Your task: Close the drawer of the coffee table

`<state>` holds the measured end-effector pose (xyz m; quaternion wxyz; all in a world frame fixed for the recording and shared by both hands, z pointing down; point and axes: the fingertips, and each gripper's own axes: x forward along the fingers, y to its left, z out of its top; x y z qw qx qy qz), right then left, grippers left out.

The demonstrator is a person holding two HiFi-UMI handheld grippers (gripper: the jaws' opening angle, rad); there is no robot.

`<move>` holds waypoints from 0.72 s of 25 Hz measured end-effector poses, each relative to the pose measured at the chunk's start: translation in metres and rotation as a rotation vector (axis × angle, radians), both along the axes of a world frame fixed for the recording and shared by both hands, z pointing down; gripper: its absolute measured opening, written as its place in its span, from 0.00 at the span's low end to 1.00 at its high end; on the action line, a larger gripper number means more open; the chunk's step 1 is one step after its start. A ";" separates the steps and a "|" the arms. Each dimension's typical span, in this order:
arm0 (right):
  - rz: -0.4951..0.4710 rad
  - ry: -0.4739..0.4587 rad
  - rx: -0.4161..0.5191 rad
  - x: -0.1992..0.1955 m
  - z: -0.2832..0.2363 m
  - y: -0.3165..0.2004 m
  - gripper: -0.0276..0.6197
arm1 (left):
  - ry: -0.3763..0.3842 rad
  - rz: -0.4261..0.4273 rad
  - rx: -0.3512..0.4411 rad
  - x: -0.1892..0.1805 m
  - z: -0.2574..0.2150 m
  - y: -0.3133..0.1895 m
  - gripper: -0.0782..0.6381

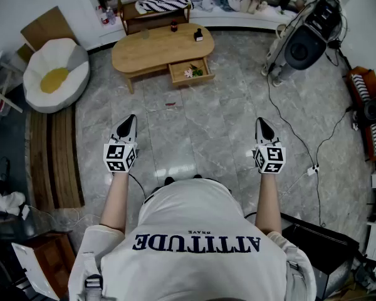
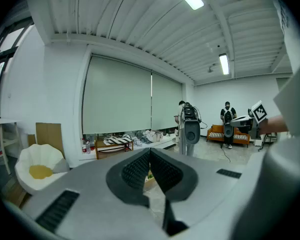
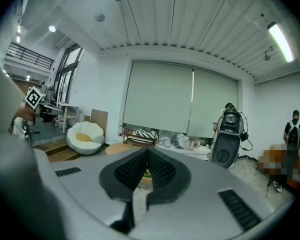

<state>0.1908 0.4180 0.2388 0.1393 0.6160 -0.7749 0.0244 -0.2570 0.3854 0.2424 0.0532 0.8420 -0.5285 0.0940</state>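
Both claws are shut with nothing in them. The left claw [image 2: 150, 155] and the right claw [image 3: 147, 154] each show their ribbed pads meeting at the tip, with no object between. I hold them out ahead of me over bare floor, noses dipped slightly, the left at about 11 o'clock and the right at about 1.

Straight ahead at 12 o'clock, well apart from both claws, stands the coffee table [image 1: 151, 47]. Its drawer [image 1: 192, 80] is pulled out toward me at the table's right end, with some pink and green bits [image 1: 193, 72] lying inside. It sits at roughly 1 o'clock from the left claw and 11 o'clock from the right.

As I read it, nothing has been closed yet and the job now is the approach. Shut jaws suit this, since a closed tip makes a good blunt pusher, so I would leave them as they are. I would walk in, get low, and set one tip on the middle of the drawer front. The table lies slightly skewed, so the push should run square to the front, a shade toward 11 o'clock. An off-centre shove could rack the drawer and jam it. Pushing slowly should keep the contents settled and the dark bottle [image 1: 198, 35] on the tabletop upright. I would also step past the small red thing [image 1: 170, 104] on the floor.
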 end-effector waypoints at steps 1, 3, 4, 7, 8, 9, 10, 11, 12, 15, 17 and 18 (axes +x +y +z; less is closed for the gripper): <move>-0.001 0.001 -0.002 0.000 0.000 0.001 0.07 | 0.001 0.000 -0.004 0.000 0.001 0.001 0.14; -0.003 0.003 -0.004 0.000 -0.001 0.003 0.07 | 0.002 -0.001 -0.010 0.001 0.002 0.003 0.14; -0.004 0.003 -0.004 0.000 -0.002 0.003 0.07 | 0.002 -0.001 -0.011 0.001 0.002 0.003 0.14; -0.006 0.001 0.000 -0.001 -0.004 0.004 0.07 | -0.001 -0.001 -0.011 0.001 0.003 0.004 0.14; -0.007 0.001 0.000 0.000 -0.005 0.004 0.07 | -0.002 0.000 -0.010 0.002 0.003 0.004 0.14; -0.009 0.000 0.001 0.000 -0.005 0.005 0.07 | -0.002 0.000 -0.010 0.003 0.003 0.005 0.14; -0.011 -0.001 0.001 0.000 -0.005 0.005 0.07 | -0.003 0.001 -0.009 0.004 0.003 0.005 0.14; -0.013 -0.001 0.001 0.000 -0.005 0.006 0.07 | -0.005 0.002 -0.008 0.005 0.003 0.006 0.14; -0.015 -0.001 0.001 0.000 -0.005 0.007 0.07 | -0.008 0.003 -0.007 0.006 0.002 0.007 0.14; -0.018 -0.010 0.001 0.001 -0.005 0.008 0.07 | -0.018 0.003 -0.003 0.008 0.001 0.010 0.14; -0.023 -0.019 -0.003 0.002 -0.004 0.008 0.07 | -0.021 -0.001 -0.001 0.009 0.000 0.011 0.14; -0.029 -0.017 -0.006 0.001 -0.003 0.007 0.07 | -0.021 -0.004 0.000 0.010 0.000 0.011 0.14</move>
